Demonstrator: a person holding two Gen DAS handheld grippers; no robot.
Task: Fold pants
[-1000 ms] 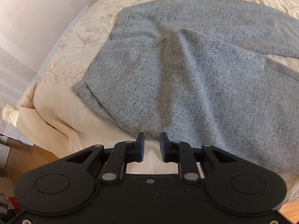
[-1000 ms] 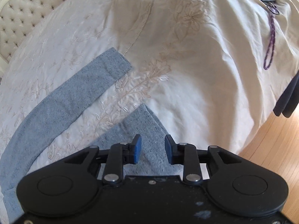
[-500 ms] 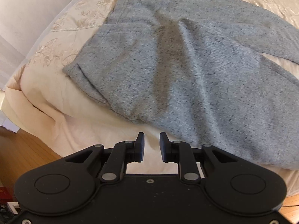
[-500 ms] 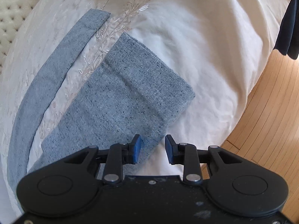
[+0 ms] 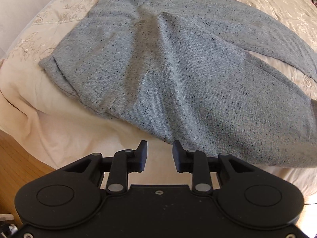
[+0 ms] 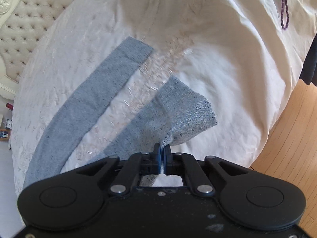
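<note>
Pinching the hem of the near leg of the grey pants (image 6: 178, 117), spread on the bed (image 6: 227, 75), the right tool (image 6: 162, 154) has just clamped shut, starting the fold, while the left tool (image 5: 158, 150) opens, empty, beside the waist.

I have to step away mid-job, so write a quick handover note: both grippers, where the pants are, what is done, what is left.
Right gripper: shut on the hem of the near pant leg, its corner lifted.
Left gripper: jaws opening, nothing between them, over the near edge of the pants at the waist end.
Pants lie spread on the bed, legs apart.
Done: hem gripped.
Left: grip the waist end, then fold.
</note>
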